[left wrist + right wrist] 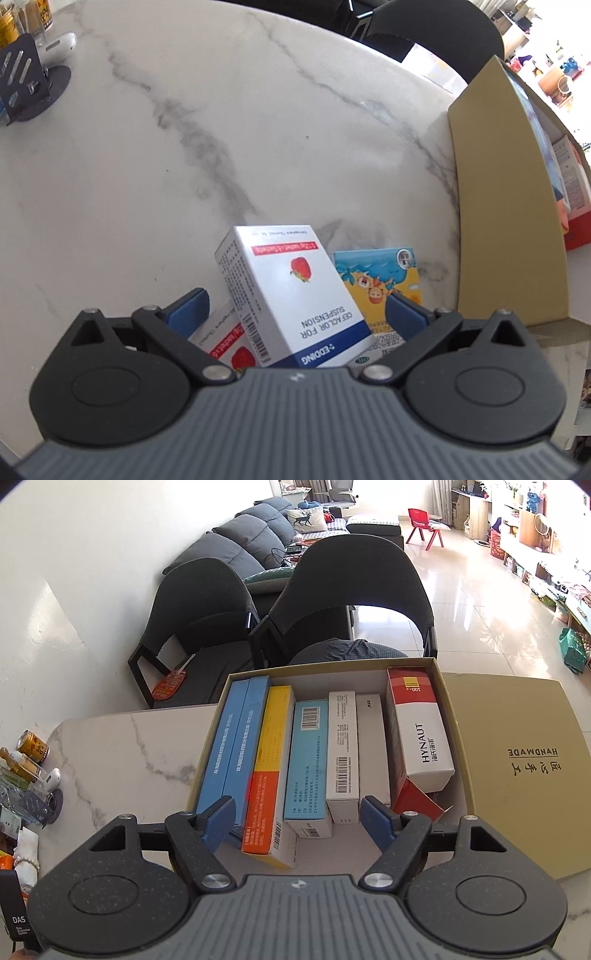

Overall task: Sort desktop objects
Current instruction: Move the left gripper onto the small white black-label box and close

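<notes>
Cardboard, tan and open-topped, is the storage box (448, 716) that lies just ahead of the right tool (299, 821); inside it a row of medicine cartons stands on edge, side by side: two blue cartons (236, 746) at the tool's left, a yellow-and-orange carton (269, 771), a light blue carton (308, 760), a white carton with barcodes (343, 749), a plain white carton (371, 738), and a red-and-white HYNAUT carton (421, 734) leaning at the far right; the box lid (524, 768) lies flat on the bench just right of the box; the right tool's blue pads are spread wide and pinch nothing, hovering over the near edge of the box.

Outside the box, on the marble bench (221, 129), some cartons remain loose: a white cefaclor carton (295, 295) printed with a strawberry stands tilted between the pads of the left tool (295, 306); a second strawberry carton (229, 347) lies flat under it toward the tool's left, and a cartoon-printed carton (376, 277) lies just behind it on the right; the left tool's pads are spread on either side of the white carton and I cannot see either one touching it, so it reads as open around the carton rather than pinching it.

By my judgement the sorting is well along but unfinished: most cartons already sit filed in the box, while at least three wait on the bench beside its outer wall (498, 221).
</notes>
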### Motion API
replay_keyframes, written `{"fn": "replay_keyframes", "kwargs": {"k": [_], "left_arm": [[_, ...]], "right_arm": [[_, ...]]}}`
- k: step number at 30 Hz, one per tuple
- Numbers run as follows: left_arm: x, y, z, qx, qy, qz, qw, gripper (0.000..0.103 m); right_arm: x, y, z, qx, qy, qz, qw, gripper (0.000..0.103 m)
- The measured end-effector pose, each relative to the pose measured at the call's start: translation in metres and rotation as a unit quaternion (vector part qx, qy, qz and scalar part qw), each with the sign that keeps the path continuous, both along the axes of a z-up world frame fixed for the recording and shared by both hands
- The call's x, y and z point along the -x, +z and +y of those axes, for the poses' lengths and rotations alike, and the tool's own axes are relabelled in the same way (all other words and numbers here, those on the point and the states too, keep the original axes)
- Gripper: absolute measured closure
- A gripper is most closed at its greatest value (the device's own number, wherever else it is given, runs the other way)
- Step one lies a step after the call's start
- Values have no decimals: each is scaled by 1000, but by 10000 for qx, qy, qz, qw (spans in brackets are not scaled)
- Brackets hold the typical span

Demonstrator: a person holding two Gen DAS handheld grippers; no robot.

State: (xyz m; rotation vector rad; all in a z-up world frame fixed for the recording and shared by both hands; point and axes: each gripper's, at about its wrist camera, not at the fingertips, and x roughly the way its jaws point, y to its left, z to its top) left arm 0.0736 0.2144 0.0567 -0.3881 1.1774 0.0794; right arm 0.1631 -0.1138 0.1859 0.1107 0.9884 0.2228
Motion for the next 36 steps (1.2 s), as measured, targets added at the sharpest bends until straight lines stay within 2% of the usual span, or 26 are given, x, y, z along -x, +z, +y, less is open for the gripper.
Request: {"fn": "replay_keyframes", "kwargs": {"k": [2, 7, 9, 10, 12, 13, 17, 20, 21, 24, 25, 29, 31, 33, 36], "left_arm": [[0, 0, -1, -35, -13, -45, 10000, 2], [-1, 7, -4, -134, 38, -175, 9997, 38], [-2, 10, -4, -127, 103, -203, 9997, 46], [-3, 12, -4, -124, 135, -216, 9996, 59], [-4, 16, -4, -117, 200, -243, 9994, 74], [-6, 16, -3, -49, 270, -206, 9994, 76], [-11, 18, -1, 70, 400, -111, 9991, 77], [-13, 17, -3, 94, 270, -105, 9995, 76], [-14, 16, -4, 120, 243, -88, 9996, 69], [-10, 14, -12, -147, 127, -65, 9998, 47], [-8, 13, -15, -259, 93, -71, 9996, 44], [4, 12, -28, -425, -32, -67, 9991, 43], [10, 12, -39, -678, -212, -101, 9974, 38], [16, 11, -52, -978, -390, -152, 9943, 38], [20, 7, -60, -1011, -449, -211, 9936, 40]], "right_arm": [[2, 0, 0, 2, 9, 4, 10000, 26], [3, 0, -1, -24, -40, 40, 10000, 27], [3, -1, 0, -35, -53, 75, 10000, 29], [3, -1, 0, -47, -47, 83, 9999, 29], [4, 0, 2, -94, -5, 80, 9999, 29], [5, 1, 4, -119, 32, 74, 9999, 29], [10, 3, 15, -167, 312, 40, 9994, 29], [15, 3, 24, -189, 524, 31, 9984, 29], [16, 3, 27, -190, 581, 27, 9981, 29], [18, 1, 35, -178, 736, 41, 9971, 29], [18, 0, 37, -173, 764, 46, 9969, 29], [17, -1, 38, -189, 779, 79, 9968, 29], [15, -1, 37, -204, 745, 89, 9970, 29], [15, 0, 37, -207, 740, 85, 9970, 29], [14, -1, 39, -202, 787, 104, 9966, 29]]}}
